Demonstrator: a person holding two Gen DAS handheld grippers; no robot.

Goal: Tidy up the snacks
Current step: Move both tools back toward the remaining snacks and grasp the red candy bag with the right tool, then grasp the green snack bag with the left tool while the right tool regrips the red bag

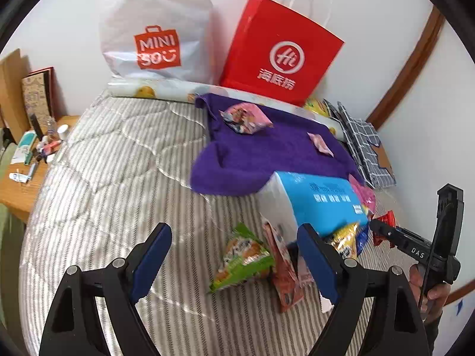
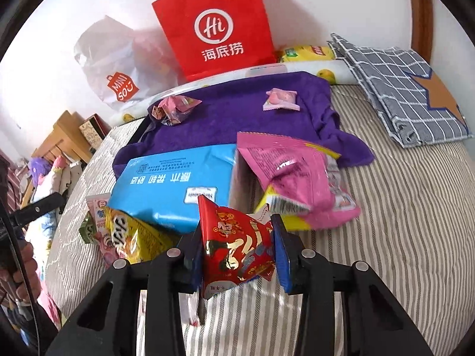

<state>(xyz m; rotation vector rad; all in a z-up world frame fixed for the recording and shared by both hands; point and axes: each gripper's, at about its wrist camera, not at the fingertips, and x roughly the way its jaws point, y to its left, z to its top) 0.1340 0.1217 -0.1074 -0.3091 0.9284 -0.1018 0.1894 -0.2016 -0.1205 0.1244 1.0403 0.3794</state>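
Both cameras ride on the hand-held grippers and look forward and downward along the fingers, close over a striped bed [image 1: 118, 178]. The left wrist view sits further left, taking in the wooden bedside worktop [image 1: 20, 190] and, at its right edge, the right gripper's body. The right wrist view is nearer the snack pile. Both views share the red paper bag [image 1: 279, 53] [image 2: 216, 23], the purple towel [image 1: 267, 157] [image 2: 237, 112] and the blue pack [image 1: 320, 201] [image 2: 178, 184]; the blurred white bag [image 2: 112, 59] seems common too.

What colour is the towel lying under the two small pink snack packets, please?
The towel is deep purple, clearest in the right wrist view.
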